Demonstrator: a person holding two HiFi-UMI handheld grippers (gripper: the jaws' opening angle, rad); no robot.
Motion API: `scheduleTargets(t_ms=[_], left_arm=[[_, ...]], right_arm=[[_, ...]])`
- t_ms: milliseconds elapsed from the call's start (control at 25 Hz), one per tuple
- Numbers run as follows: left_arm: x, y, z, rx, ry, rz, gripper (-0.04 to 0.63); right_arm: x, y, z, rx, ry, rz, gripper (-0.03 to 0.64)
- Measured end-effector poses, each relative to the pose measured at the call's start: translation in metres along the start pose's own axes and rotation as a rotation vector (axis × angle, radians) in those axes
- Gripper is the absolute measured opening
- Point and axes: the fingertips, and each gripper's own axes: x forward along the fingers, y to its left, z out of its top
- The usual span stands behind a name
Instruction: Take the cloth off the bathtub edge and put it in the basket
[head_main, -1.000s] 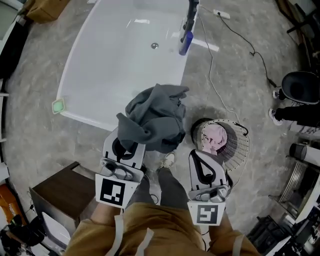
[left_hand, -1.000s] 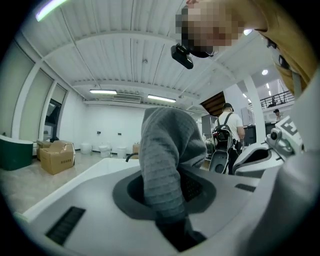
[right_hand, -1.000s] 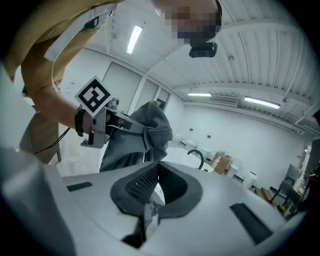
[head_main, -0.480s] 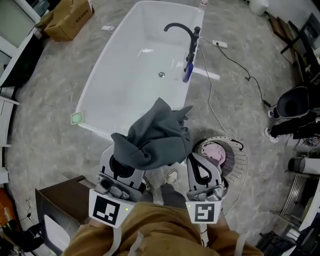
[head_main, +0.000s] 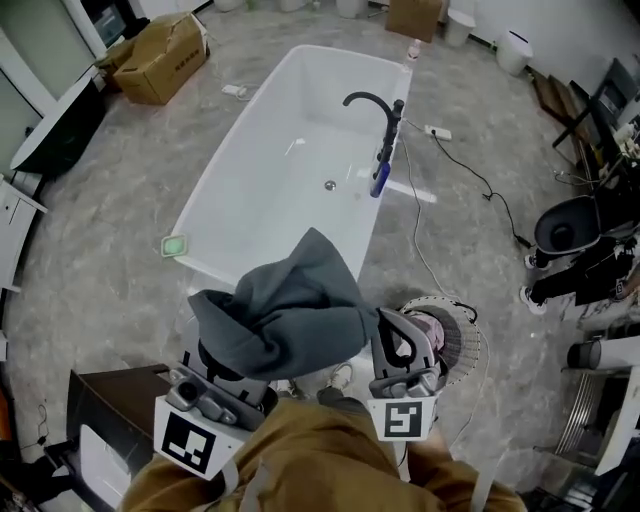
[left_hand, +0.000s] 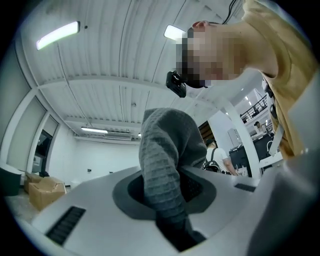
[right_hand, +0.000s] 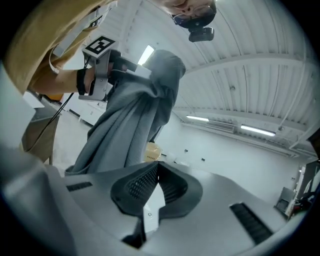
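Cloth (head_main: 285, 320), grey and bunched, is pinched tight in the left tool (left_hand: 167, 200), beside the basket (head_main: 468, 352). Right tool (right_hand: 156, 176) is closed on nothing, at the basket's edge.

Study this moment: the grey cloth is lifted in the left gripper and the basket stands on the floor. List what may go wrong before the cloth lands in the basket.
1. The left gripper pinches only a narrow bunch of the cloth; the loose bulk may slip free.
2. The basket looks small beside the cloth, already holds a pink item, and sits partly behind the right gripper in the head view, so cloth may hang over its rim.
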Motion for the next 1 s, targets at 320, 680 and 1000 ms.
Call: scheduleTargets(t_ms=[320, 680, 1000], left_arm=[[-0.059, 0.020, 0.021, 0.016, 0.015, 0.067, 0.087], [-0.103, 0.045, 0.019, 0.001, 0.035, 0.134, 0.087], [-0.115, 0.053, 0.025, -0.022, 0.011, 0.136, 0.087]], right_arm=[[-0.010, 0.027, 0.038, -0.018, -0.027, 0.000, 0.005], [-0.009, 0.051, 0.060, -0.033, -0.029, 0.007, 0.005], [-0.012, 0.063, 0.067, -0.009, -0.012, 0.007, 0.005]])
